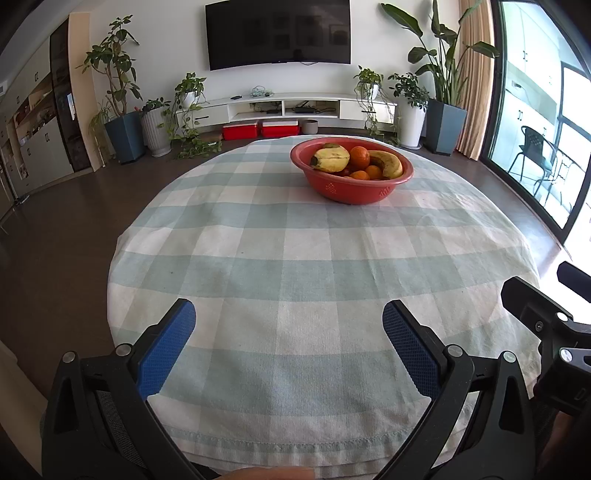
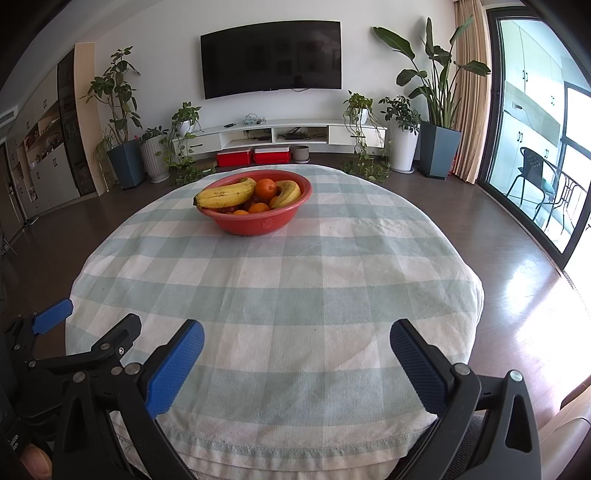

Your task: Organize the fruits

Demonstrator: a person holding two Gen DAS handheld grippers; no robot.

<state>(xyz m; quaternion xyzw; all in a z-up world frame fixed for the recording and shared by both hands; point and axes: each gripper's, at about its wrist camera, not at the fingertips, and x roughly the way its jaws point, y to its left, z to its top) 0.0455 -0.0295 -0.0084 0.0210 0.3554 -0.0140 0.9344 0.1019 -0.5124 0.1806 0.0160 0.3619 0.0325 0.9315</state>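
A red bowl (image 1: 351, 192) (image 2: 258, 223) stands at the far side of the round table with the checked cloth (image 1: 295, 266) (image 2: 280, 280). It holds bananas (image 1: 330, 158) (image 2: 225, 195), oranges (image 1: 359, 156) (image 2: 266, 188) and some smaller red fruit. My left gripper (image 1: 289, 314) is open and empty over the near edge of the table. My right gripper (image 2: 296, 334) is open and empty too, beside it to the right. Each gripper shows at the edge of the other's view: the right one (image 1: 546, 321), the left one (image 2: 88, 332).
Beyond the table are a dark wood floor, a low white TV cabinet (image 1: 288, 107) with red boxes (image 1: 260, 130) under it, several potted plants (image 1: 125, 136) and a wall TV (image 1: 277, 33). A glass sliding door (image 1: 543, 129) is at the right.
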